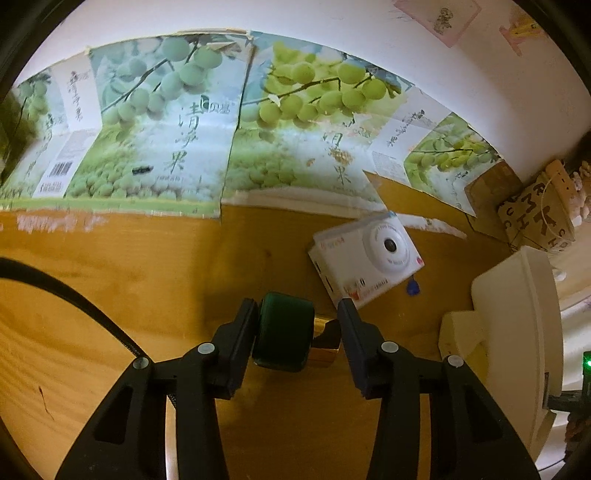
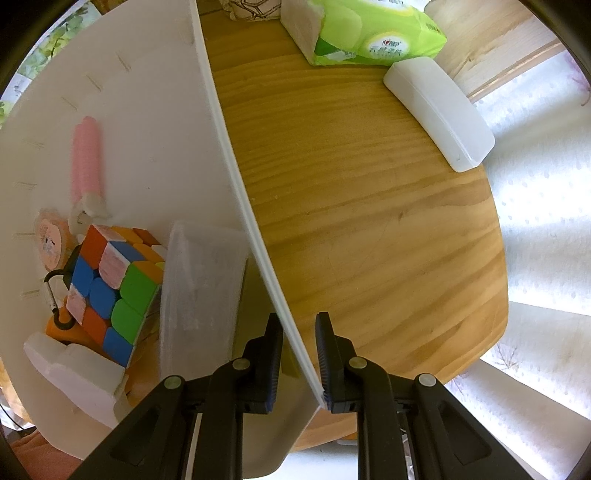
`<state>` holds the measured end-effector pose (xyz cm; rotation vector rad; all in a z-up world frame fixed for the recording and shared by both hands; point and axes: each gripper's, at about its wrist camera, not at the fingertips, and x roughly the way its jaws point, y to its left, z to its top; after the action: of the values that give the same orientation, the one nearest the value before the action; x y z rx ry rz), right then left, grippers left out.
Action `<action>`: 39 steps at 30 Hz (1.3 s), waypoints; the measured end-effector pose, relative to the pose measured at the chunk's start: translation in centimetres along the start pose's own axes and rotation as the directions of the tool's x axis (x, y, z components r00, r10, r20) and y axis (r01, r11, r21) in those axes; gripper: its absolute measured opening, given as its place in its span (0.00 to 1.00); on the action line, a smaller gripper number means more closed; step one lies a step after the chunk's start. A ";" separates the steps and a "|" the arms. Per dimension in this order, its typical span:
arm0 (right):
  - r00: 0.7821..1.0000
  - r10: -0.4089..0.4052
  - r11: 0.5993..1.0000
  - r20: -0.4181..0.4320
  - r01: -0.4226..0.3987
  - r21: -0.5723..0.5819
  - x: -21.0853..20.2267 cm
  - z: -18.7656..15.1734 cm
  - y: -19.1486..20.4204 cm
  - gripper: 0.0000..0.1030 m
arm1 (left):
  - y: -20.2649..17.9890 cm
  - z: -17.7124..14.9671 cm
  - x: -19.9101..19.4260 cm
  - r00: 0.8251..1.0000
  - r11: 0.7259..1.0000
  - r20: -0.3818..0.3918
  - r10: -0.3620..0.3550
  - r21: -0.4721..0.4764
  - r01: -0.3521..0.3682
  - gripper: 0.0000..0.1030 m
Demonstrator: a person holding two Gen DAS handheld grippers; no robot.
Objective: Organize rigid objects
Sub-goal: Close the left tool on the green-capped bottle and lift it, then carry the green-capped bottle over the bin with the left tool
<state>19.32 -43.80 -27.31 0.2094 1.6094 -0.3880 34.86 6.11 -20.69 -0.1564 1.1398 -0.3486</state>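
In the left wrist view, the left gripper (image 1: 297, 314) is seen low in the centre of the frame with a dark green, gold-trimmed object (image 1: 283, 330) between its fingers. The left finger lies against the green side; the right finger stands at the gold part, where contact cannot be confirmed, so a true grasp cannot be told. A white camera box (image 1: 365, 256) lies tilted just above and right of the right fingertip, close but apart from it. The wooden table (image 1: 110, 280) is bare across the left half of the frame, crossed only by a black cable (image 1: 74, 299) at the far left. Along the top, the table is bounded by grape-printed cardboard (image 1: 184, 122) standing against the wall. At the right edge, a white bin (image 1: 517, 332) closes off the space.

In the right wrist view, the right gripper (image 2: 299, 354) is clenched on the thin rim of the white bin (image 2: 236, 177), which runs diagonally from the top centre down to the fingers. Inside the bin, at the lower left, a colour cube (image 2: 110, 291), a pink handled object (image 2: 86, 158), a clear plastic box (image 2: 199, 291) and a white block (image 2: 77, 373) are crowded together. To the right of the rim, open table (image 2: 369, 240) extends to its rounded edge. A green tissue pack (image 2: 362, 33) and a white case (image 2: 439, 114) lie at the upper right, near that edge.
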 end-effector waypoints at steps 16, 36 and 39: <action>0.997 0.053 0.996 0.047 -0.049 -0.076 -1.2 -0.6 -0.1 0.17 | -2.1 -6.5 -2.9 1.000 0.999 -0.022 -0.012 -0.043 0.011 0.47; 0.989 0.136 0.952 0.056 -0.115 -0.283 -1.7 0.6 0.2 0.08 | -9.9 -12.6 -9.1 0.999 0.999 0.054 -0.005 -0.035 0.007 0.47; 0.987 0.152 0.944 0.056 -0.129 -0.303 -1.7 0.7 0.0 0.08 | -11.6 -13.4 -9.9 0.998 0.999 0.063 -0.019 -0.030 0.021 0.47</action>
<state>20.07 -43.90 -25.69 0.0761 1.5424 -0.0391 16.79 -0.57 -14.29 -0.2050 1.0825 -0.3417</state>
